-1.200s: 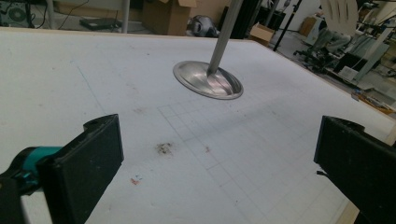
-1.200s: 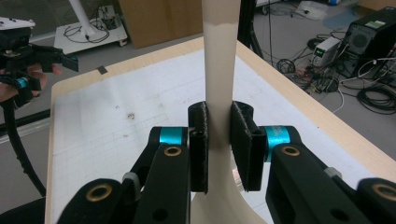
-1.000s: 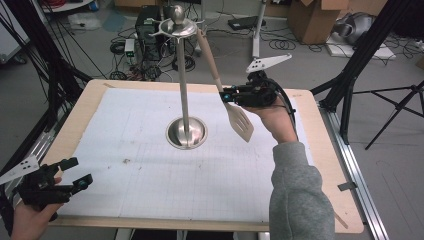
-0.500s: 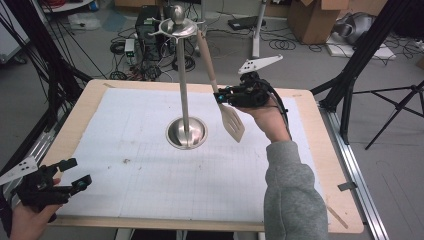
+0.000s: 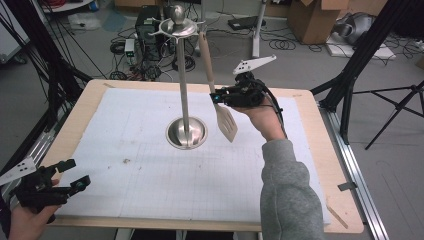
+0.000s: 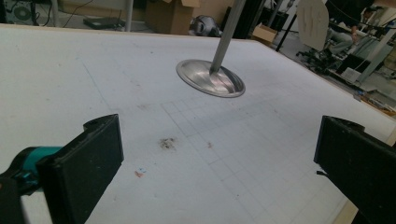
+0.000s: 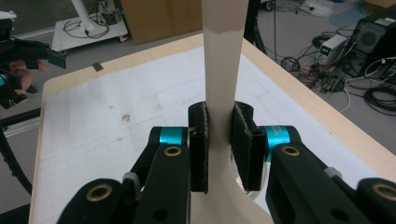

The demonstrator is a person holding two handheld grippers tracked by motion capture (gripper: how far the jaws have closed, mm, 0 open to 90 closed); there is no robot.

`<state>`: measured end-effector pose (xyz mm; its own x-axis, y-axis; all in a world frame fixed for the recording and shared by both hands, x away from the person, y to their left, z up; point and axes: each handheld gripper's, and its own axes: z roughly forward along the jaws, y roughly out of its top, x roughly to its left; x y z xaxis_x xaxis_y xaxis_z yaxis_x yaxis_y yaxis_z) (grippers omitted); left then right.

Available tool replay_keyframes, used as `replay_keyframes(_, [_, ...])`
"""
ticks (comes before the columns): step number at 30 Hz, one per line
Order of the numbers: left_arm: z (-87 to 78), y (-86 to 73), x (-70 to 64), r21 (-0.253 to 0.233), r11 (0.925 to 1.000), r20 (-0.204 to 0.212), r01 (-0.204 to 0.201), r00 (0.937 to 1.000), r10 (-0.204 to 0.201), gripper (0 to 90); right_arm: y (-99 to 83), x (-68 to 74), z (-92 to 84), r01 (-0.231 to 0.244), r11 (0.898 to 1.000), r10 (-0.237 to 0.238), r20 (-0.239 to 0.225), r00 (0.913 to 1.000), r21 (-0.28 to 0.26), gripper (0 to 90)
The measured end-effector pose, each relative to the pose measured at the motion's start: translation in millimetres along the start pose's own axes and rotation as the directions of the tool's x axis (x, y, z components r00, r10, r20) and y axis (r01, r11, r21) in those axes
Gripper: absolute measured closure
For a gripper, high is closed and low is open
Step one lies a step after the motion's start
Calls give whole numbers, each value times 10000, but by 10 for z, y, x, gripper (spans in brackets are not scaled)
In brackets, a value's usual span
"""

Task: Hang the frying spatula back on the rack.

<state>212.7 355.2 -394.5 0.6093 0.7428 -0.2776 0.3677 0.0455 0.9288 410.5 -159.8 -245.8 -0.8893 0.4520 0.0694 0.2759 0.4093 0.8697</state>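
Right tongs (image 7: 219, 140) clamp spatula (image 5: 225, 117) (beside stand (image 5: 186, 132)).

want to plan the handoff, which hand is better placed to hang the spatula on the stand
Right. The right gripper already has its jaws clamped on the spatula, handle up near the stand top. The left gripper sits open at the table's near corner, far off.

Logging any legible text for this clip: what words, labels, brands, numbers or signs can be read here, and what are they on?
None can be read.
White mat: a faint printed grid and stains, no lettering.
Wooden spatula, held in the right gripper: plain.
Metal stand: plain.
Cardboard boxes and dark computer case beyond the table: any print too small and blurred to read.
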Motion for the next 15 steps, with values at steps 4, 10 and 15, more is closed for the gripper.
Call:
replay_keyframes(4, [-17,-8,1,32,10000,-21,12,10000,-12,18,5,3,39,-3,10000,3,-31,10000,-12,776])
replay_keyframes(10, [-31,-8,-2,-16,10000,-39,14,10000,-14,18,4,4,59,16,10000,-16,26,10000,-70,775])
replay_keyframes(15, [-23,-6,-8,3,10000,-60,10,10000,-10,18,-16,5,51,-65,9999,68,212,9998,-120,755])
